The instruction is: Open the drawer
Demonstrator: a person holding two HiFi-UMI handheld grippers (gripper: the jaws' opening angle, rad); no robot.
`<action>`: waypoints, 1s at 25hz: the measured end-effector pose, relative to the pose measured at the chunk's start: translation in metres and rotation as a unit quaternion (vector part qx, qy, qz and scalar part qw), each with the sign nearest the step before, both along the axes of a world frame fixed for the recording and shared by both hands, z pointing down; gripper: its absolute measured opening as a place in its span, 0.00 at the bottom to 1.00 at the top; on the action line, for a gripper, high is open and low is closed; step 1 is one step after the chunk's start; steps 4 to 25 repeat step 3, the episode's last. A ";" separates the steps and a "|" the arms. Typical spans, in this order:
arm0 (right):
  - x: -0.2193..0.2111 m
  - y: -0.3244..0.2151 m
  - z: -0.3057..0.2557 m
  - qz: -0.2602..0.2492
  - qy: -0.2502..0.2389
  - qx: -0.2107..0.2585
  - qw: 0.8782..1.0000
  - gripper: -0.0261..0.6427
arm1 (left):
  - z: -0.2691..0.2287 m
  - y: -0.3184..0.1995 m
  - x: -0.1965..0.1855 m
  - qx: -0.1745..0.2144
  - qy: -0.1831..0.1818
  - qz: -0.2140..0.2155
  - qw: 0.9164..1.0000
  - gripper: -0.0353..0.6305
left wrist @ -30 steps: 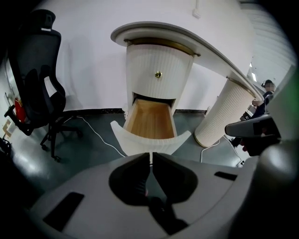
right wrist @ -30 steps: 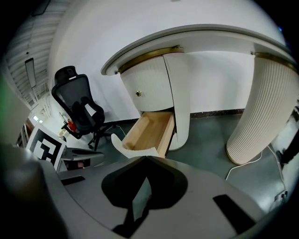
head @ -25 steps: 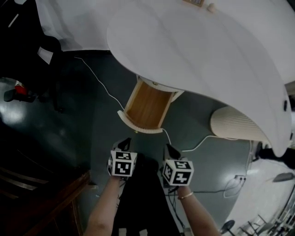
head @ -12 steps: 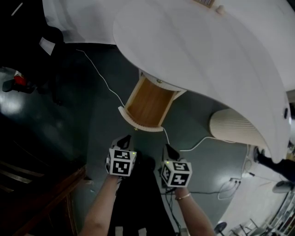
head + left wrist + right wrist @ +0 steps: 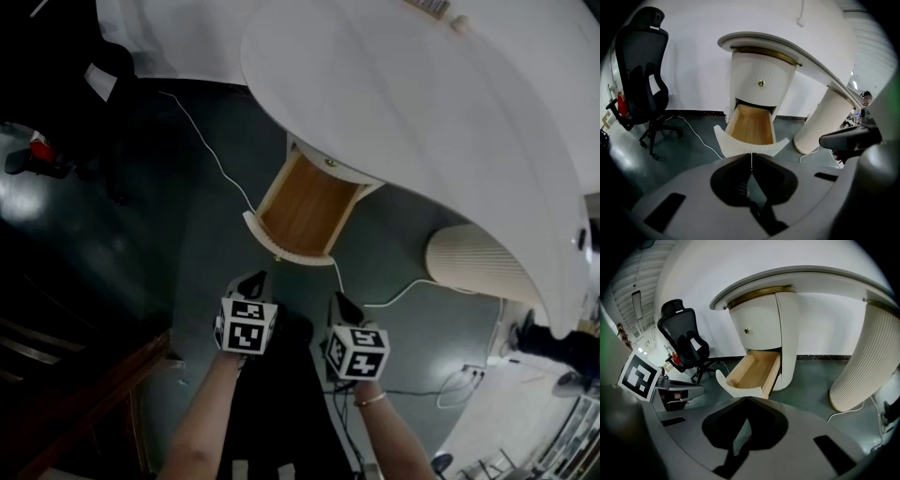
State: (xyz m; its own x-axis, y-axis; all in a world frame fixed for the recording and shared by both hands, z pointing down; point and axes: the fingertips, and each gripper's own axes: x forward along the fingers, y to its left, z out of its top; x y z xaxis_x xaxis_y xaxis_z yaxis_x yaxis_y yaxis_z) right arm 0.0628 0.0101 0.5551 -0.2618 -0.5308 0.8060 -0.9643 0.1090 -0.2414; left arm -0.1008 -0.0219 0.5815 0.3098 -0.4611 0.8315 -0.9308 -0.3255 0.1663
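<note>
- Left gripper (image 5: pixel 751 157): jaws pressed together tip to tip, gripping nothing.
- Right gripper (image 5: pixel 747 401): same, jaws closed at the tips and gripping nothing.
- I hold both side by side, angled down toward the dark floor, short of the drawer (image 5: pixel 305 211) and touching nothing.
- The drawer is the lower one in the white ribbed pedestal (image 5: pixel 761 79) under the curved desk top (image 5: pixel 422 103). It is pulled well out, wooden inside showing, curved white front toward me.
- Upper front above it sits flush, with its brass knob (image 5: pixel 761 83) visible.
- White cable (image 5: pixel 211 159) crosses the floor left of the drawer; black office chair (image 5: pixel 642 79) stands further left, by the wall.
- Ribbed column (image 5: pixel 473 262) stands right of the pedestal, apart from it.
</note>
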 end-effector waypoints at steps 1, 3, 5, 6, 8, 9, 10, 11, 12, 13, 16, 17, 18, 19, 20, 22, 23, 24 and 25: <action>0.000 0.000 0.000 0.000 0.000 0.000 1.000 0.04 | 0.001 0.001 0.000 0.000 0.000 0.000 1.000 0.07; -0.001 0.000 0.001 -0.001 0.001 0.001 1.000 0.04 | 0.002 0.002 -0.001 0.000 0.000 -0.001 1.000 0.06; -0.001 0.000 0.001 -0.001 0.001 0.001 1.000 0.04 | 0.002 0.002 -0.001 0.000 0.000 -0.001 1.000 0.06; -0.001 0.000 0.001 -0.001 0.001 0.001 1.000 0.04 | 0.002 0.002 -0.001 0.000 0.000 -0.001 1.000 0.06; -0.001 0.000 0.001 -0.001 0.001 0.001 1.000 0.04 | 0.002 0.002 -0.001 0.000 0.000 -0.001 1.000 0.06; -0.001 0.000 0.001 -0.001 0.001 0.001 1.000 0.04 | 0.002 0.002 -0.001 0.000 0.000 -0.001 1.000 0.06; -0.001 0.000 0.001 -0.001 0.001 0.001 1.000 0.04 | 0.002 0.002 -0.001 0.000 0.000 -0.001 1.000 0.06; -0.001 0.000 0.001 -0.001 0.001 0.001 1.000 0.04 | 0.002 0.002 -0.001 0.000 0.000 -0.001 1.000 0.06; -0.001 0.000 0.001 -0.001 0.001 0.001 1.000 0.04 | 0.002 0.002 -0.001 0.000 0.000 -0.001 1.000 0.06; -0.001 0.000 0.001 -0.001 0.001 0.001 1.000 0.04 | 0.002 0.002 -0.001 0.000 0.000 -0.001 1.000 0.06; -0.001 0.000 0.001 -0.001 0.001 0.001 1.000 0.04 | 0.002 0.002 -0.001 0.000 0.000 -0.001 1.000 0.06; -0.001 0.000 0.001 -0.001 0.001 0.001 1.000 0.04 | 0.002 0.002 -0.001 0.000 0.000 -0.001 1.000 0.06; -0.001 0.000 0.001 -0.001 0.001 0.001 1.000 0.04 | 0.002 0.002 -0.001 0.000 0.000 -0.001 1.000 0.06; -0.001 0.000 0.001 -0.001 0.001 0.001 1.000 0.04 | 0.002 0.002 -0.001 0.000 0.000 -0.001 1.000 0.06; -0.001 0.000 0.001 -0.001 0.001 0.001 1.000 0.04 | 0.002 0.002 -0.001 0.000 0.000 -0.001 1.000 0.06; -0.001 0.000 0.001 -0.001 0.001 0.001 1.000 0.04 | 0.002 0.002 -0.001 0.000 0.000 -0.001 1.000 0.06; -0.001 0.000 0.001 -0.001 0.001 0.001 1.000 0.04 | 0.002 0.002 -0.001 0.000 0.000 -0.001 1.000 0.06; -0.001 0.000 0.001 -0.001 0.001 0.001 1.000 0.04 | 0.002 0.002 -0.001 0.000 0.000 -0.001 1.000 0.06; -0.001 0.000 0.001 -0.001 0.001 0.001 1.000 0.04 | 0.002 0.002 -0.001 0.000 0.000 -0.001 1.000 0.06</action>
